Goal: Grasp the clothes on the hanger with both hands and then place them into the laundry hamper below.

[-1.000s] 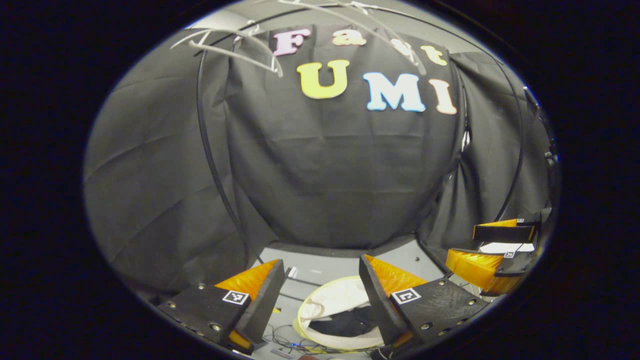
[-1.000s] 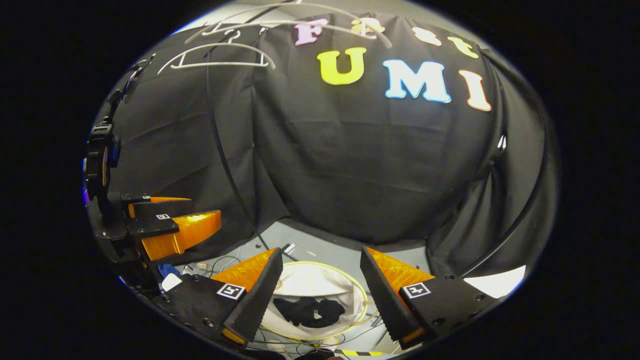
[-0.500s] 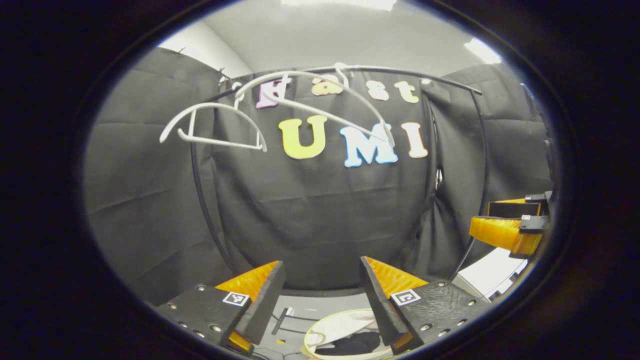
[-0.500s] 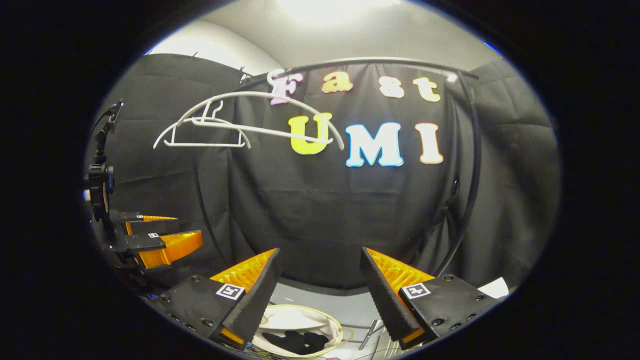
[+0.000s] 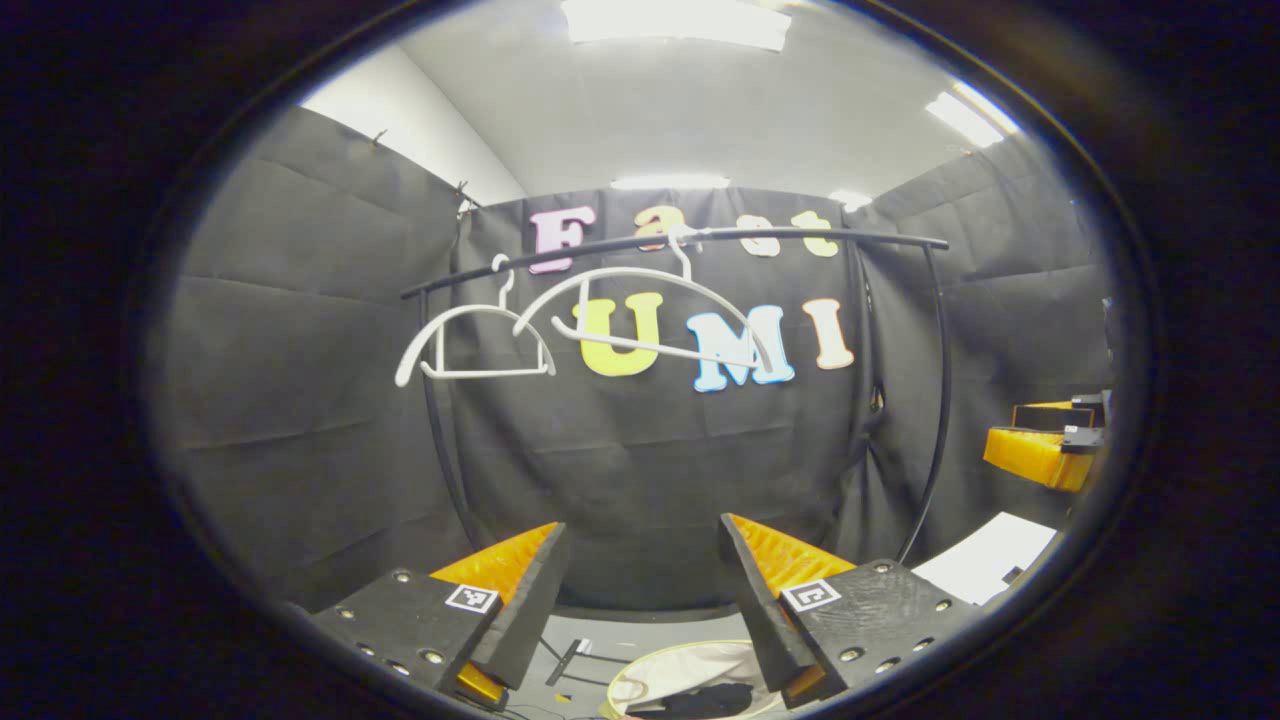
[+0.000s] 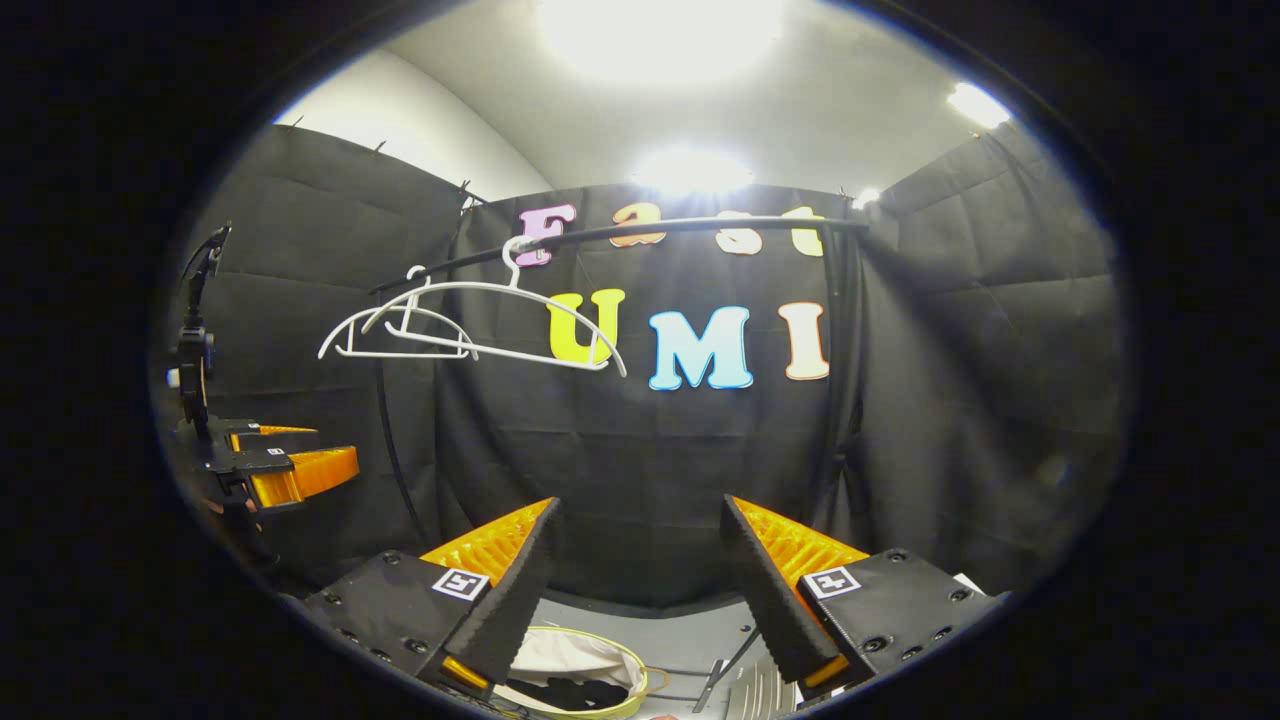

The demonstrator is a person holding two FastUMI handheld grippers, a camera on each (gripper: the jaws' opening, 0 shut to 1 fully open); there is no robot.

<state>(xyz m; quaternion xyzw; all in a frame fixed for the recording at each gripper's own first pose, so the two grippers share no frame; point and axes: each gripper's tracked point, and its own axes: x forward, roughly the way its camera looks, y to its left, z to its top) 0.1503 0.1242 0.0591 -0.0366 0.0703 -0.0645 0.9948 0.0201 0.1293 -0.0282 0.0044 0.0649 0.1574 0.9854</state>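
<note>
Two bare white hangers [image 5: 640,315] [image 6: 470,325] hang on the black rail [image 5: 800,236] [image 6: 700,227]. Below, the round white hamper with a yellow rim [image 5: 690,678] [image 6: 575,672] holds dark clothes [image 5: 705,700] [image 6: 560,692]. My left gripper [image 5: 640,595] is open with nothing between its fingers, raised well above the hamper and level with the cloth wall. My right gripper [image 6: 640,590] is open and empty too. The right gripper [image 5: 1045,440] also shows at the right edge of the left gripper view, and the left gripper [image 6: 285,465] at the left edge of the right gripper view.
The curved black rack posts [image 5: 935,400] [image 6: 385,440] stand in front of the cloth wall. A white sheet [image 5: 985,555] lies at the lower right. Cables and small items [image 6: 735,670] lie on the grey floor [image 5: 590,640] beside the hamper.
Both grippers have risen and tilted upward, away from the hamper. The hangers and rail have dropped toward mid-view, the ceiling lights have come in, and the hamper has slid to the bottom edge.
</note>
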